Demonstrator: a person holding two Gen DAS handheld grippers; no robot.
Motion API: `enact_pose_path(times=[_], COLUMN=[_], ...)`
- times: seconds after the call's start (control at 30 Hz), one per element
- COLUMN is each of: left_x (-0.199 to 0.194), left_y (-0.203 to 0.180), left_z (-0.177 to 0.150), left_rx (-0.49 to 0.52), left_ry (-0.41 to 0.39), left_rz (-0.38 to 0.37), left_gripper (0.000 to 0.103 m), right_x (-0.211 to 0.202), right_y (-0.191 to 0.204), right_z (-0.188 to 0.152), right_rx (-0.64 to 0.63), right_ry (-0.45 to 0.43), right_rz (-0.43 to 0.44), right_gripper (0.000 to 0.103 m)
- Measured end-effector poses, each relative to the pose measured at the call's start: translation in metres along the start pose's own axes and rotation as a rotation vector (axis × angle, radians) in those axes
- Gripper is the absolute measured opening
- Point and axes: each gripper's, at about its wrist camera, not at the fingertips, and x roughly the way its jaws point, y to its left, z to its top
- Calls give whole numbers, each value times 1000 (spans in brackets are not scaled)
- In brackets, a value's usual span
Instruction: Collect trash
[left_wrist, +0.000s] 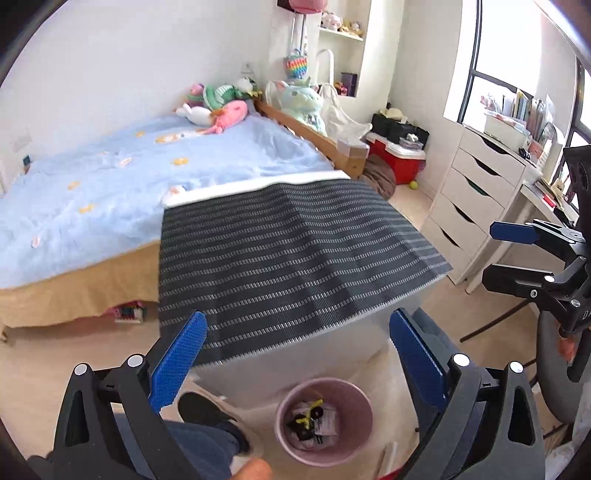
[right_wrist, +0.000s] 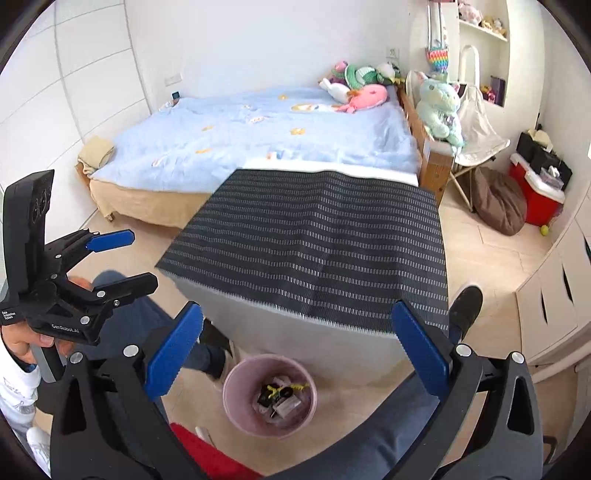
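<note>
Standing on the floor below both cameras, the pink bin (left_wrist: 324, 421) already holds trash (left_wrist: 312, 417): crumpled wrappers and something yellow and black. Left of it in the left wrist view lie a trouser leg and dark shoe (left_wrist: 201, 408). Directly behind the bin rises a white box with a dark striped mat top (left_wrist: 288, 266), blocking the way toward the bed (left_wrist: 110, 177) with its plush toys (left_wrist: 218, 107). Further right stand a red cooler (left_wrist: 397, 157) and white drawers (left_wrist: 476, 192).

The left hand-held gripper (left_wrist: 297, 363) has its blue pads spread wide with nothing between them; the right hand-held gripper (right_wrist: 295, 350) is equally wide and empty.

Only the right wrist view shows the hand (right_wrist: 22, 339) gripping the left tool, a red cloth (right_wrist: 207, 458) at the bottom edge, and a brown beanbag (right_wrist: 498, 203).
</note>
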Motion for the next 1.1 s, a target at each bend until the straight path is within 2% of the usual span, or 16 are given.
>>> enact_pose_path(times=[0.33,0.43,1.1], left_x=[0,1,0], left_y=[3,4,6], left_z=[30,32,34], left_rx=[-8,-23,-33], left_ry=[-42,-41,-52], left_rz=[-14,-35,-27], left_gripper=[97,97,97], right_x=[2,5,14], right_y=[-1,-2,-6], right_z=[29,32,36], right_rx=[-10,-12,-10], right_ry=[-35,-34,-27], right_rz=[27,29,12], right_gripper=[100,100,100])
